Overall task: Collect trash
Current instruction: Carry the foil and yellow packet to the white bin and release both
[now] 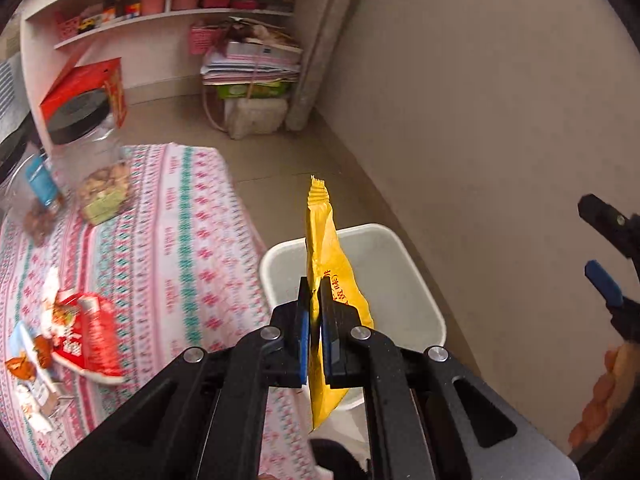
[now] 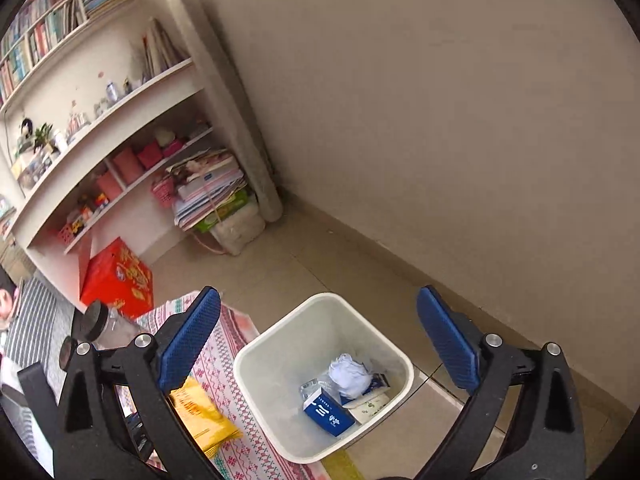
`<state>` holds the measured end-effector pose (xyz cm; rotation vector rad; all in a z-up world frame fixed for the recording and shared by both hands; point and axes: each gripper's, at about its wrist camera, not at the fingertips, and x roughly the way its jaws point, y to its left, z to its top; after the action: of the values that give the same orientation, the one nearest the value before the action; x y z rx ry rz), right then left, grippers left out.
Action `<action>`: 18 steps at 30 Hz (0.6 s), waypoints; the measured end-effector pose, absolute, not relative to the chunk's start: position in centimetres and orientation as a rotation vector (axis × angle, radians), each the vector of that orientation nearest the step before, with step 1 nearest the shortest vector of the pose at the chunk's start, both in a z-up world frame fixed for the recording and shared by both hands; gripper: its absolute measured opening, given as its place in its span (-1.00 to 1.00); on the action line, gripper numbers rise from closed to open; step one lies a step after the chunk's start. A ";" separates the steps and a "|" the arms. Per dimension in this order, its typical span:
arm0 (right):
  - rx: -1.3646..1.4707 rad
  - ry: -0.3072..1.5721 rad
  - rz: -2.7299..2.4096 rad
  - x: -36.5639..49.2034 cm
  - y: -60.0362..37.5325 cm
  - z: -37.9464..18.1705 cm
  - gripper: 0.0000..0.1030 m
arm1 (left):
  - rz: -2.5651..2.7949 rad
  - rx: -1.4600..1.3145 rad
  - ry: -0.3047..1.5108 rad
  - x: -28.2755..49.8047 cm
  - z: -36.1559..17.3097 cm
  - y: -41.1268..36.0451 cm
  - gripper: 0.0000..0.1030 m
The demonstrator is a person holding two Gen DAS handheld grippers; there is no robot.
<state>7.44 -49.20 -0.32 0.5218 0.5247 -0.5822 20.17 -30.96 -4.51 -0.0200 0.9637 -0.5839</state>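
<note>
My left gripper (image 1: pixel 316 288) is shut on a yellow snack wrapper (image 1: pixel 324 240), which stands upright between the blue pads. It hangs over the table's corner, just in front of the white bin (image 1: pixel 384 264) on the floor. In the right wrist view the same wrapper (image 2: pixel 200 416) shows at the lower left. My right gripper (image 2: pixel 319 294) stands wide open above the bin (image 2: pixel 256 380) with nothing between its fingers; it also shows at the right edge of the left wrist view (image 1: pixel 594 236). The bin holds a blue carton (image 2: pixel 328 412) and crumpled white paper (image 2: pixel 350 374).
The table (image 1: pixel 180 220) has a patterned pink cloth; a red wrapper (image 1: pixel 92 336) and paper scraps (image 1: pixel 32 384) lie on it, beside clear jars (image 1: pixel 80 120) with black lids. A red box (image 2: pixel 116 276), shelves and a stack of papers (image 2: pixel 208 192) stand behind. A wall runs close on the right.
</note>
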 end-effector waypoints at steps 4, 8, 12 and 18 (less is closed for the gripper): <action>0.536 0.518 -0.597 7.1 -50.0 -0.3 0.85 | -0.608 -0.023 0.970 21.1 -4.0 -33.8 -0.40; 0.533 0.520 -0.596 6.9 -50.4 -0.2 0.85 | -0.598 -0.038 0.954 21.0 -3.3 -33.9 -0.01; 0.510 0.526 -0.593 7.3 -49.7 0.0 0.86 | -0.542 0.006 0.922 20.3 -3.2 -32.9 0.07; 0.438 0.567 -0.570 8.6 -47.4 -0.2 0.86 | -0.440 0.040 0.894 19.5 -3.6 -30.0 0.41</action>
<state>8.63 -47.36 -0.17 0.4383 0.5672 -0.5696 19.48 -30.04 -3.61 0.0400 0.8939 -0.4404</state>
